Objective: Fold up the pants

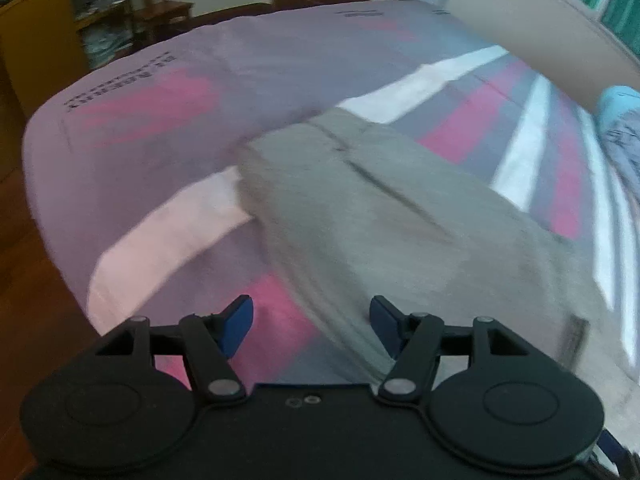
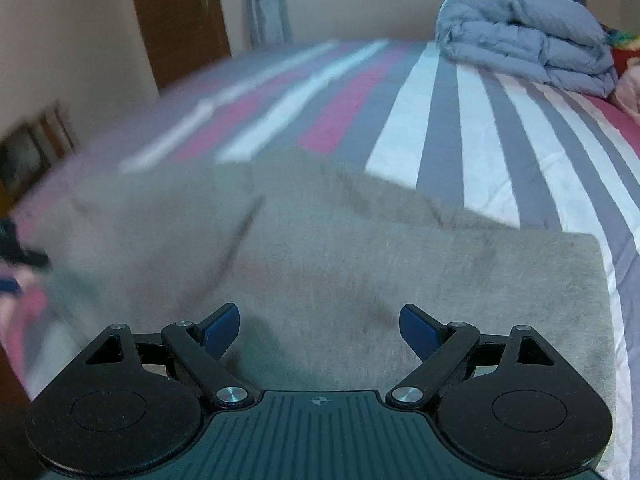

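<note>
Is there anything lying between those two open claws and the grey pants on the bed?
Nothing visible. The grey pants lie directly ahead of the right gripper and the left gripper, both open. The folded grey duvet sits far back on the striped bedsheet.

striped bed [image 2: 448, 128] open beyond pants [image 2: 360, 264], folded duvet [image 2: 528, 40] far corner

Ahead of me spreads a striped bed sheet [image 2: 448, 128]; a folded grey quilt [image 2: 528, 36] sits far ahead, right; a wooden shelf [image 1: 60, 28] stands far left.
</note>
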Tool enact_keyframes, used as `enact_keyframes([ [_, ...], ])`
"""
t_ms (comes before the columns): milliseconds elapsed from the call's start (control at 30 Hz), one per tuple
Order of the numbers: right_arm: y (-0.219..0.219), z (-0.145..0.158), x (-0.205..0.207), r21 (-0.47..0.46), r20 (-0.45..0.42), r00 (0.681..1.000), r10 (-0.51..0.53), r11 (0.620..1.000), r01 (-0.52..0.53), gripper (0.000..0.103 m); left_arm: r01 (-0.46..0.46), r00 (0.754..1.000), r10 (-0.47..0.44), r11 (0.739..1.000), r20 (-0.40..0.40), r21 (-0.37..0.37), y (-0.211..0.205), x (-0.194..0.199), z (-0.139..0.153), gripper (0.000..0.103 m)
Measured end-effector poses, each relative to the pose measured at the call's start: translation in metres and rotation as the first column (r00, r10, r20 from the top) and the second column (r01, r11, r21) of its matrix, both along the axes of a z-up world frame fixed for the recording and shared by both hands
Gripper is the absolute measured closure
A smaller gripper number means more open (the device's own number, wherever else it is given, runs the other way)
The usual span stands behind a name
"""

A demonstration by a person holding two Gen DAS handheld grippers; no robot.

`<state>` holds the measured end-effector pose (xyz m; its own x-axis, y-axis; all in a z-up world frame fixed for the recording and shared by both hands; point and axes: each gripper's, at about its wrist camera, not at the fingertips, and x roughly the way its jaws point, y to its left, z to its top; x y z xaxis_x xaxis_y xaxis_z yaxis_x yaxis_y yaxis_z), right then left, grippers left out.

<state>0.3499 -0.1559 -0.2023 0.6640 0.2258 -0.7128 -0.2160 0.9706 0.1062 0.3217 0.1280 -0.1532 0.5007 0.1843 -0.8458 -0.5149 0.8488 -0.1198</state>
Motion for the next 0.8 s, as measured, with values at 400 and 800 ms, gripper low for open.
enact_keyframes([
  [400, -0.002, -0.017, -0.001, 0.003, 0.004, 1.000, -0.014, 1.000, 0.014, 0.015, -0.099, 0.987, 0.136, 0.931, 0.083, -0.351, 0.067, 0.006, -0.041, 0.041],
  [800, -0.002, -0.019, 0.000, 0.018, 0.018, 1.000, -0.014, 1.000, 0.014, 0.010, -0.107, 0.935, 0.296, 0.760, 0.194, -0.641, 0.109, 0.007, -0.069, 0.044],
])
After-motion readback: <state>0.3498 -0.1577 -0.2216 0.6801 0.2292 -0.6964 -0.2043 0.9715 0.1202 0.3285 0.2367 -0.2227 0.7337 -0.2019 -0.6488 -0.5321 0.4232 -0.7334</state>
